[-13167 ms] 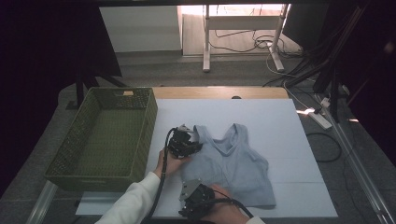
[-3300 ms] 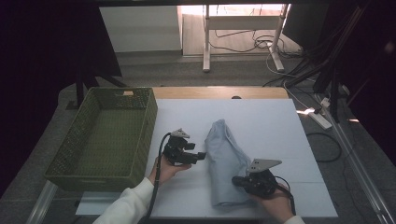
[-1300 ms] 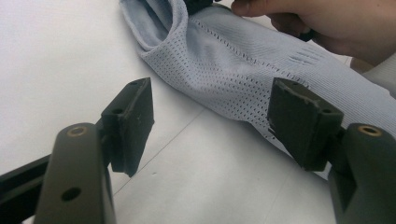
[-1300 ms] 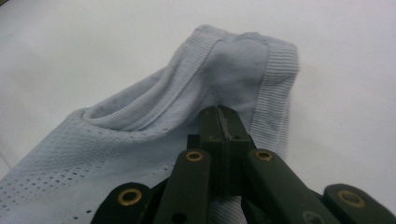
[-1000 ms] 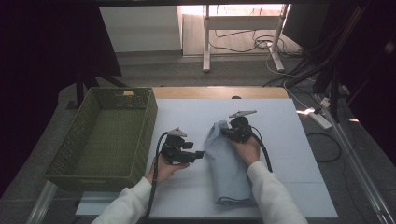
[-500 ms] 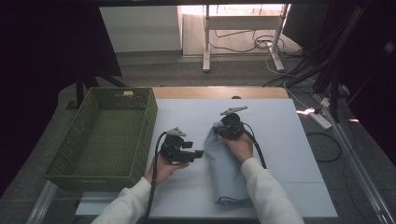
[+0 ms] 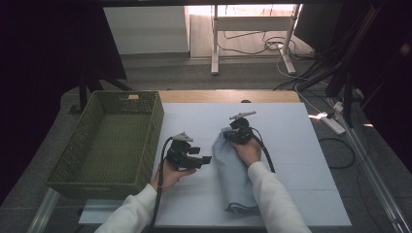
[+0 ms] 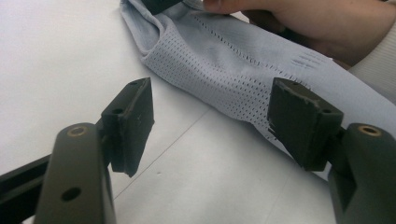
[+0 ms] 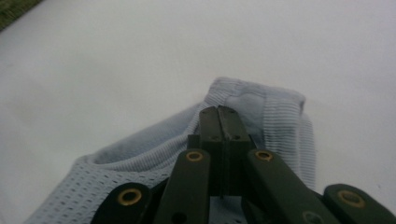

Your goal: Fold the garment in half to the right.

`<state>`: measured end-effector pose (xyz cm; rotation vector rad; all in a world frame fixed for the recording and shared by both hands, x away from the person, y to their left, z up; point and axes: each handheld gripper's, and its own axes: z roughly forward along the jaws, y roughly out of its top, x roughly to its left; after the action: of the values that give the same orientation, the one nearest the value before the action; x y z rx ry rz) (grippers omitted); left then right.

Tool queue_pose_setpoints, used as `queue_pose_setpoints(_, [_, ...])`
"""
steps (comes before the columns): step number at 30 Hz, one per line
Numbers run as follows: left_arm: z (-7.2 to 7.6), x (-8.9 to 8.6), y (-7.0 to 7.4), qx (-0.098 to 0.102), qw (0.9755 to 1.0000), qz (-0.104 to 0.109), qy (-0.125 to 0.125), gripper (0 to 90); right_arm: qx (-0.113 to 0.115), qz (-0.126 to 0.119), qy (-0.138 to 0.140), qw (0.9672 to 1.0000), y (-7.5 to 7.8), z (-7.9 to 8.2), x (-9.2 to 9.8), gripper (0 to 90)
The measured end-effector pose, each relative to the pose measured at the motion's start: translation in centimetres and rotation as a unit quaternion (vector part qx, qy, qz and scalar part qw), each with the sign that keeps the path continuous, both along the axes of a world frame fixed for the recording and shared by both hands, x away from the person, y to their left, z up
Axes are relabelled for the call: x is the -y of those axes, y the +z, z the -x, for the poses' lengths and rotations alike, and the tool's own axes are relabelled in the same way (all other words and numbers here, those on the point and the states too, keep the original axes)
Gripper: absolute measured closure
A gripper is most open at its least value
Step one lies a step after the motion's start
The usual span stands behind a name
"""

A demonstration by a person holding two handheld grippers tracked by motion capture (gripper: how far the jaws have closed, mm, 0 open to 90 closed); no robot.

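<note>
A light blue mesh tank top [image 7: 233, 179] lies folded lengthwise into a long strip on the white table sheet [image 7: 291, 160]. My right gripper [image 7: 233, 130] is shut at the strip's far end. In the right gripper view its closed tips [image 9: 219, 112] sit just over the ribbed strap end [image 9: 275, 116], and I see no cloth between them. My left gripper [image 7: 206, 159] hovers left of the strip, open and pointing toward it. In the left gripper view nothing sits between its pads [image 8: 135, 116], and the mesh edge [image 8: 224, 70] lies just beyond them.
A green wicker basket [image 7: 158, 126] stands at the table's left; its corner shows in the right gripper view [image 9: 14, 7]. Bare white sheet spreads right of the garment and beyond it. Cables and a stand are on the floor past the table.
My right gripper has slid a little left and lower along the garment's far end, staying shut. The left gripper has kept still.
</note>
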<state>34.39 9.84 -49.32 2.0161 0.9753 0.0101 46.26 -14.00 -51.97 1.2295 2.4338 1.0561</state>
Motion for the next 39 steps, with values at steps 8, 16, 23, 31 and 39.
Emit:
queue_pose_setpoints(8, [0.0, -0.1, 0.0, 0.002, 1.0, 0.001, 0.003, 32.3, 0.01, -0.015, 0.009, 0.9998, 0.9, 0.6, 0.3, 89.4])
queue_pose_setpoints(16, [-0.1, -0.2, 0.0, 0.001, 1.0, 0.001, 0.005, 32.3, 0.034, -0.032, 0.053, 0.9975, 3.3, 3.8, 1.0, 89.4])
queue_pose_setpoints(23, [-0.1, -0.3, 0.0, 0.002, 1.0, 0.001, 0.008, 32.3, 0.035, -0.04, 0.08, 0.9954, 4.2, 6.4, 1.9, 89.4])
queue_pose_setpoints(31, [-0.1, -0.4, 0.0, 0.001, 1.0, 0.001, 0.008, 32.2, 0.035, -0.048, 0.09, 0.9942, 4.3, 7.7, 2.6, 89.4])
queue_pose_setpoints(39, [-0.2, -0.5, 0.0, 0.0, 0.9999, 0.003, 0.011, 32.2, 0.037, -0.061, 0.105, 0.9919, 4.7, 9.3, 3.0, 89.4])
